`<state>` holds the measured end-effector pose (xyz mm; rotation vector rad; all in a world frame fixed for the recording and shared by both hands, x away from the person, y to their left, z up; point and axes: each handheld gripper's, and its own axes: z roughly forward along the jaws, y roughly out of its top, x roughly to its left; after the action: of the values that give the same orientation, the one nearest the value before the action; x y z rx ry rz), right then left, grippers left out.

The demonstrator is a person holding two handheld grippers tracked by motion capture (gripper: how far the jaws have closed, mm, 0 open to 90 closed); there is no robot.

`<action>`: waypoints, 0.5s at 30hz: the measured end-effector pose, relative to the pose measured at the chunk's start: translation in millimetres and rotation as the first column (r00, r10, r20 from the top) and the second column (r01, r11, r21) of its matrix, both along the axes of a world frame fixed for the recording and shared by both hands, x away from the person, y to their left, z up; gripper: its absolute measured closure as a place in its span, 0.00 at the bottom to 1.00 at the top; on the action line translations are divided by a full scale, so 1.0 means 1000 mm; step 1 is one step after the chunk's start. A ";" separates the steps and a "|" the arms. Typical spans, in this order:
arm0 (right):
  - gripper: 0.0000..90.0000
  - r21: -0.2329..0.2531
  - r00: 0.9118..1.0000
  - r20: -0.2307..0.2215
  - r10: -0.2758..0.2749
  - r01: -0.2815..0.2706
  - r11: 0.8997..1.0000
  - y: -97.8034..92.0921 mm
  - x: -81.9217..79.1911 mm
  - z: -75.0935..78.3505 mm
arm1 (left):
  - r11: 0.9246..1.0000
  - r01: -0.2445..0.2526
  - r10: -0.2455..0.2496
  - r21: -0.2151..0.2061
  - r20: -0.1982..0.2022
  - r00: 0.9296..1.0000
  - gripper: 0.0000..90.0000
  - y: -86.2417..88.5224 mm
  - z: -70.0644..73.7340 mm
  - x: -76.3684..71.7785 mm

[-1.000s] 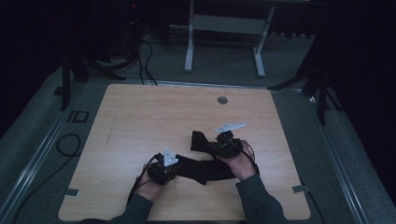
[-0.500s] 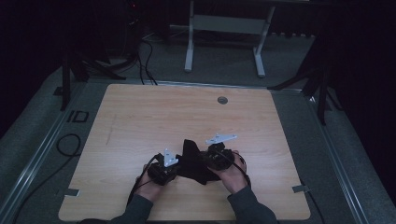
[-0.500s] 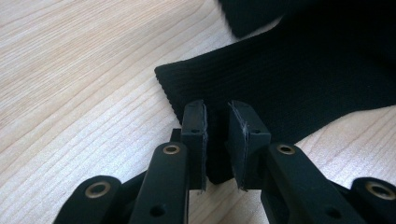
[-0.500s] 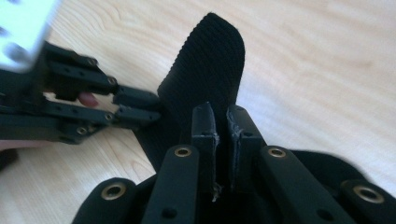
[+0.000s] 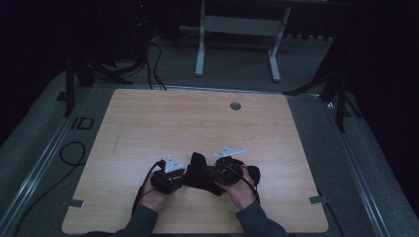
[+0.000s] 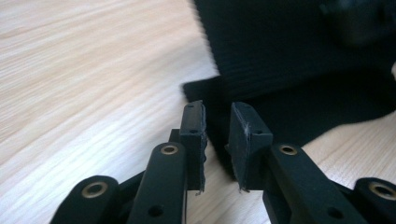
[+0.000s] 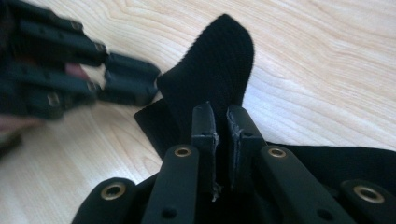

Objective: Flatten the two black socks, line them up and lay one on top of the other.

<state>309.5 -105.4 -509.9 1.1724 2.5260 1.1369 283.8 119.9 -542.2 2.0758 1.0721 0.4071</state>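
Observation:
A black ribbed cloth lies near the front edge of the wooden table, bunched between the two grippers. My right gripper is shut on one end of it, and that end stands up as a flap above its jaws. My left gripper faces it from the left, a short way from the flap. Its jaws stand a narrow gap apart over the cloth's edge, with no clear grip on it.
A round grommet hole sits near the table's far edge. A white metal frame stands on the floor beyond the table. Cables lie on the grey floor to the left. A tape mark is at the front right.
My right gripper has swung left towards the left gripper with the cloth's end in it, folding the cloth over. The left gripper has barely moved.

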 end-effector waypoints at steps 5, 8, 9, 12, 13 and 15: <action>0.92 -0.006 1.000 -0.007 0.017 -0.017 1.000 0.003 -0.004 -0.003 | 0.998 -0.050 0.051 -0.045 0.015 0.999 0.89 0.015 0.011 0.000; 0.92 -0.002 1.000 -0.007 0.023 -0.023 1.000 0.005 -0.006 -0.005 | 0.998 -0.050 0.051 -0.049 0.018 0.999 0.90 0.016 0.011 0.000; 0.92 -0.001 1.000 -0.009 0.026 -0.026 1.000 0.005 -0.006 -0.005 | 0.998 -0.049 0.050 -0.047 0.017 0.999 0.90 0.016 0.011 0.000; 0.91 0.017 0.999 -0.003 0.038 -0.038 0.999 0.005 -0.010 -0.003 | 0.998 -0.041 0.042 -0.050 0.015 0.999 0.90 0.015 0.012 -0.001; 0.91 0.020 0.999 -0.001 0.042 -0.042 0.999 0.006 -0.011 -0.002 | 0.997 -0.039 0.040 -0.063 0.012 0.999 0.90 0.015 0.013 -0.001; 0.91 0.021 0.998 0.005 0.056 -0.056 0.998 0.005 -0.013 -0.001 | 0.996 -0.036 0.037 -0.079 0.013 0.999 0.90 0.017 0.015 -0.001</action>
<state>296.7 -100.1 -510.6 1.1094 2.5652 1.1806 283.0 136.6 -527.3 1.9835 1.1013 0.3907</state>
